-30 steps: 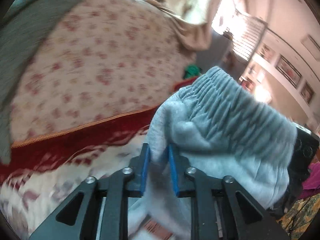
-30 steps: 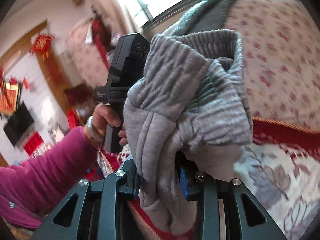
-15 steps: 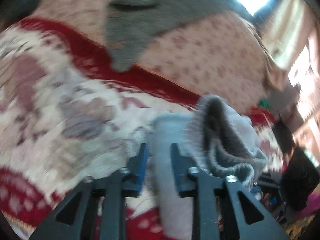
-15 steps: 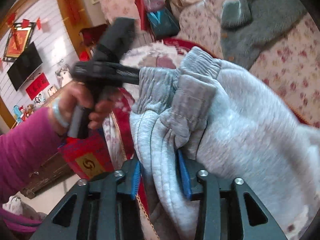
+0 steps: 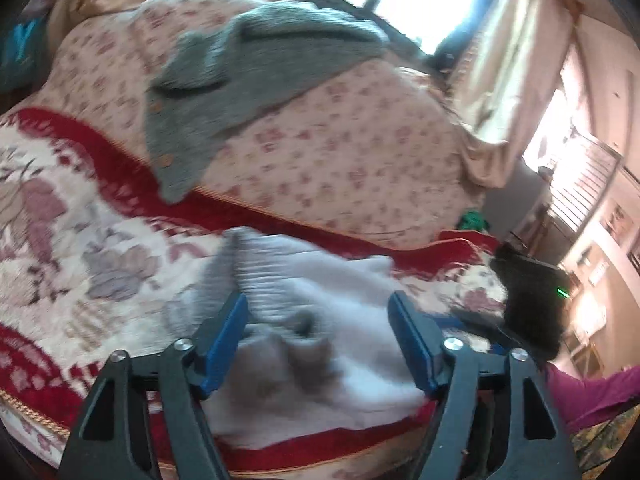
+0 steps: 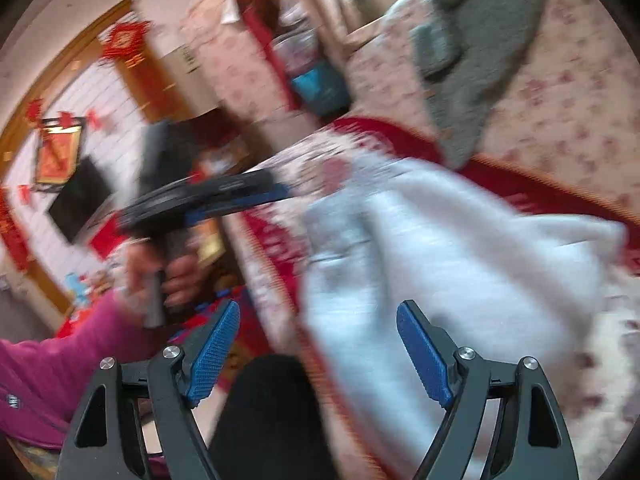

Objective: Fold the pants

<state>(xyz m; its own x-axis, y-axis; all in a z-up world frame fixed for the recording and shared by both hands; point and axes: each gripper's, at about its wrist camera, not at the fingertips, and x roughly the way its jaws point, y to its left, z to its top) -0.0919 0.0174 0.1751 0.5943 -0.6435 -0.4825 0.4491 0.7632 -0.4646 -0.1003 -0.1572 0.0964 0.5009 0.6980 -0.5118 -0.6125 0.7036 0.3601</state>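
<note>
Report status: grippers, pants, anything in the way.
Left gripper and right gripper opening, nothing gripped. Pants lying bunched on the sofa cover. Gray sweater on the backrest, clear of them.

Bare floral sofa cover left of the grey pants: open passage. Backrest rises behind, a grey knit cardigan draped over it. Left gripper and hand occupy the space beyond the seat edge.

Motion blur smears the pants and our left claw; we cannot read the pants' folds or far edges.
</note>
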